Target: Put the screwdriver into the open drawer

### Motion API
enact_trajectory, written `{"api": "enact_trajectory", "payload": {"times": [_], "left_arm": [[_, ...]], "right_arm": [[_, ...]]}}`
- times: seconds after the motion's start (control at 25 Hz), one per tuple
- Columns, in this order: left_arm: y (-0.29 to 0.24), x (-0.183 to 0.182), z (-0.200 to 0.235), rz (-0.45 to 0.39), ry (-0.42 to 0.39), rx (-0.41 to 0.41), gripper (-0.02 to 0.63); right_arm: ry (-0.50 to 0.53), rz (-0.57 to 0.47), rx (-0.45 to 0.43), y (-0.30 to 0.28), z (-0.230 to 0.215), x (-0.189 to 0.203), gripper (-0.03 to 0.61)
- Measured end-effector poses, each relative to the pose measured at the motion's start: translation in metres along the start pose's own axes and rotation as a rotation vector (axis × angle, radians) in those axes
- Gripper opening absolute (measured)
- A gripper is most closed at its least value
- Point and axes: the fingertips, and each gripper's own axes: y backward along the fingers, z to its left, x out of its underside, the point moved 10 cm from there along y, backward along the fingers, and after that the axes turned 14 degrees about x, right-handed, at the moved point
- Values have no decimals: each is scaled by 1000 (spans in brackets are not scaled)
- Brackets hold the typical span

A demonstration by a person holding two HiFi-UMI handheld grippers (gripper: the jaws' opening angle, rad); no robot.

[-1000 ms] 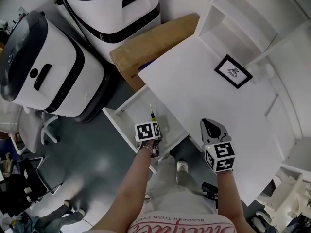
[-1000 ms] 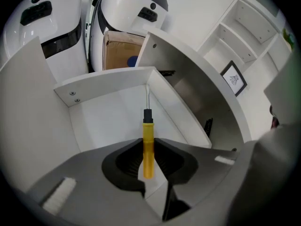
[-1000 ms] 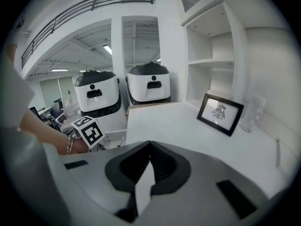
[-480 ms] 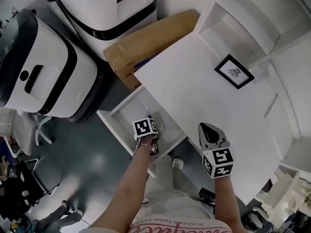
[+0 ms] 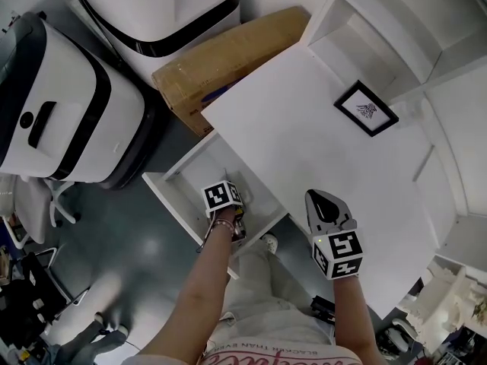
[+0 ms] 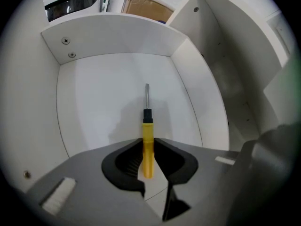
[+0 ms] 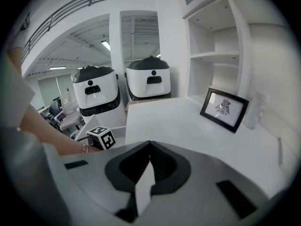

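Note:
The screwdriver (image 6: 147, 140) has a yellow handle, a black collar and a thin steel shaft. My left gripper (image 6: 148, 145) is shut on the handle, and the shaft points away over the white floor of the open drawer (image 6: 99, 102). In the head view the left gripper (image 5: 226, 195) is down inside the drawer (image 5: 179, 185), which is pulled out from under the table's edge. Its marker cube hides the screwdriver there. My right gripper (image 5: 326, 204) hangs over the near part of the white table (image 5: 289, 120). Its jaws are shut with nothing between them, as the right gripper (image 7: 149, 147) view shows.
A brown cardboard box (image 5: 221, 55) lies beyond the drawer, beside two large white-and-black machines (image 5: 68, 105). A black picture frame (image 5: 364, 109) stands on the table near white shelves (image 5: 380, 29). The drawer's side walls (image 6: 197, 98) close in around the left gripper.
My left gripper has sunk lower into the drawer with the screwdriver, whose shaft no longer shows past the marker cube. The right gripper has stayed where it was.

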Motion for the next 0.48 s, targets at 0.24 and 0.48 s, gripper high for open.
{"api": "enact_trajectory", "payload": {"times": [0.24,0.48], "left_arm": [[-4,0,-1,-12,43,12,81],[-3,2,-5,26,95,64,141]], "right_arm": [[2,8,-2,1,-7,5,6],[9,-7,-23,3,-10,1,6]]}}
